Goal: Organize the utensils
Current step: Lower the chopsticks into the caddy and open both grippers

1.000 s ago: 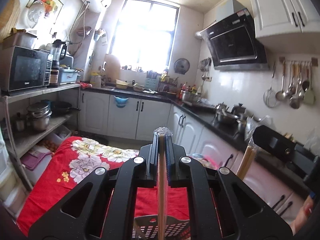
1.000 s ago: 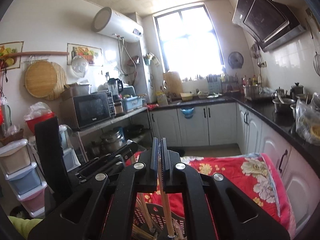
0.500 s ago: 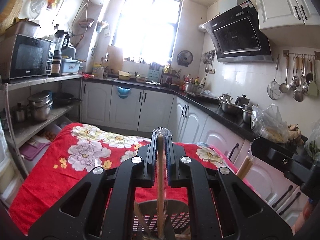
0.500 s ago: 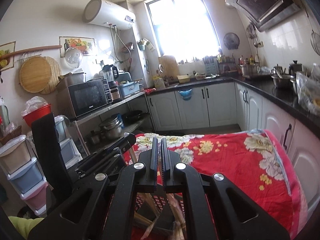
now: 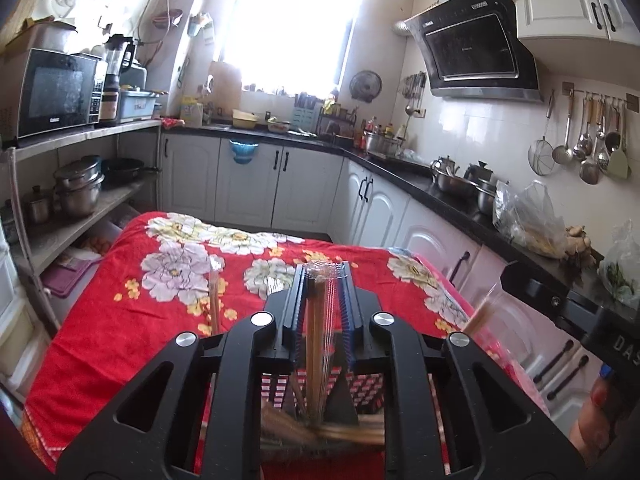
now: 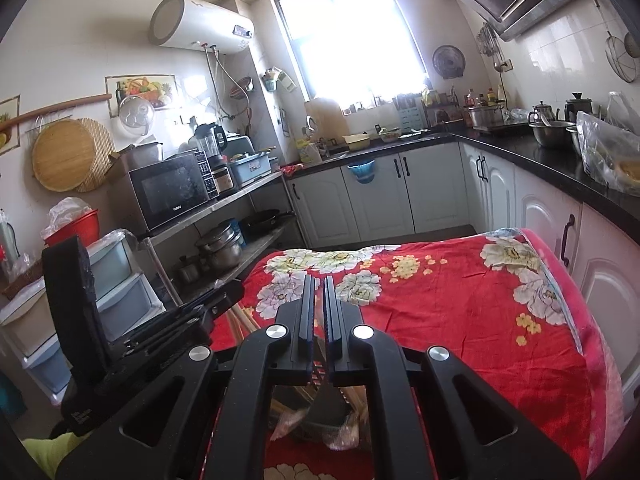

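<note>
Left gripper [image 5: 323,300]: its jaws have just been opening; a wrapped pair of chopsticks [image 5: 316,344] stands upright in the gap, and the pads look clear of the wrapper, so I judge it released or nearly so.
Basket [image 5: 360,390]: a slotted holder, near edge of the red floral cloth [image 5: 120,332], directly under both grippers; the lower ends of the chopsticks reach down into it.
Other chopsticks: one wrapped pair [image 5: 215,296] stands to the left of the left gripper; more lie crosswise and blurred at the basket's bottom.
Right gripper [image 6: 318,312]: jaws nearly closed with only a thin slit; a thin wrapped pair seems to run between them, but the stick is mostly hidden, so the grip is a judgement.
Right-hand pair [image 5: 482,308]: in the left view it slants up from the basket towards the right gripper's body, pale wood in clear film.
Look: slim tan sticks sheathed in shiny transparent plastic, tops crimped; slippery and light.
Step in hand: dropping both pairs upright into the basket.
Doing it well: let the tips pass the rim before letting go, open only slightly so the pair slides straight down, and lift straight up afterwards so the film does not snag on the pads.
Risk: crossed sticks inside may tip a new pair sideways.
</note>
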### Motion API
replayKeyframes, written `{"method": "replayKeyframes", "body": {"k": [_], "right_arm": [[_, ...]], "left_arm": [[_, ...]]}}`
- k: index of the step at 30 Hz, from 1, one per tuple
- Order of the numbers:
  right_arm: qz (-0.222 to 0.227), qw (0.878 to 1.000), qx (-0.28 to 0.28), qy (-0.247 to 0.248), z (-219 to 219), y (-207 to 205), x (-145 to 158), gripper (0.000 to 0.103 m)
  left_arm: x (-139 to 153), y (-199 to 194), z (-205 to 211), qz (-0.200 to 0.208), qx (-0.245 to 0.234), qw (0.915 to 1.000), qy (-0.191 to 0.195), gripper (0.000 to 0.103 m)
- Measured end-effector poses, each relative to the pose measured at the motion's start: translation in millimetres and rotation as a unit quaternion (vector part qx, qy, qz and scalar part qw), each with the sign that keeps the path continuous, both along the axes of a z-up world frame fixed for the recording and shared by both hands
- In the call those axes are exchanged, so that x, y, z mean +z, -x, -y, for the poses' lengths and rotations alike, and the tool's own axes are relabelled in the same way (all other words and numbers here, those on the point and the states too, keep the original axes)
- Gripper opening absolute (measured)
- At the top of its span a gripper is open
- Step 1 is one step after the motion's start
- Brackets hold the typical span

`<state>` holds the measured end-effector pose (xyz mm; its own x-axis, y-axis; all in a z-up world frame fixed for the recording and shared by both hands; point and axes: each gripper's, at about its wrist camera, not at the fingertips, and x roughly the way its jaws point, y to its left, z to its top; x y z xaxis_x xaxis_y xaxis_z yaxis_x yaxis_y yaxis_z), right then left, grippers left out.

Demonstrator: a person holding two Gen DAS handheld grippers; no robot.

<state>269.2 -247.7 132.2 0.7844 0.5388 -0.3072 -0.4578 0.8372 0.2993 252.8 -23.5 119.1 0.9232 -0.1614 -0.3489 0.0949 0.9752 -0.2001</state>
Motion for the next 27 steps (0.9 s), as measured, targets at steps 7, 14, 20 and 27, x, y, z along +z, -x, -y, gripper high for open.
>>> {"method": "replayKeyframes", "body": {"k": [7,14,20,27], "right_arm": [[0.001,1.000,-0.002,0.003,5,12,2,0.021],[0.007,1.000,-0.004,0.011,8,32,2,0.032],[0.010,1.000,-0.005,0.023,12,50,0,0.042],[0.008,0.999,0.003,0.044,10,72,-13,0.050]], "left_arm": [[0,19,0,-0.006,-0.010,0.9999,-0.005,0.026],[0,36,-1,-0.014,-0.018,0.9997,-0.004,0.039],[-3,53,-6,-0.023,-0.022,0.9995,-0.002,0.048],[-12,77,-15,-0.034,-0.019,0.9993,0.002,0.063]]}}
